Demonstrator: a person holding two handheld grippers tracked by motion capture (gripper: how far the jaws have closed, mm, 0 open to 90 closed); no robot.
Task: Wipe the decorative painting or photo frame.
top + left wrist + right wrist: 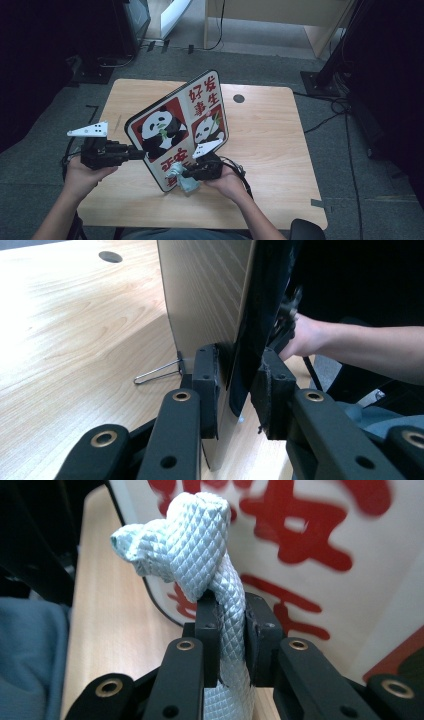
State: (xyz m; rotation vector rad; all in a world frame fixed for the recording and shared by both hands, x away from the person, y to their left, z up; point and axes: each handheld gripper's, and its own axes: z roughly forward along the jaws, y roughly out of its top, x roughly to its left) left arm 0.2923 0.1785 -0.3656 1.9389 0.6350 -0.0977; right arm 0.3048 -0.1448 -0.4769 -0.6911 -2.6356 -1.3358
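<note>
Nearest, a pale cloth [200,555] is pinched in the closed right gripper [192,174] and pressed to the lower front of the board [177,127]. At the board's left edge, the left gripper [239,390] is clamped on it, jaws narrow, with a wire stand [157,372] seen behind. The board is held tilted above the table [270,145], printed face toward the person, long axis running from near bottom to far top. A hard wipe could twist the board out of its single edge grip; the bunched cloth could slip free.
</note>
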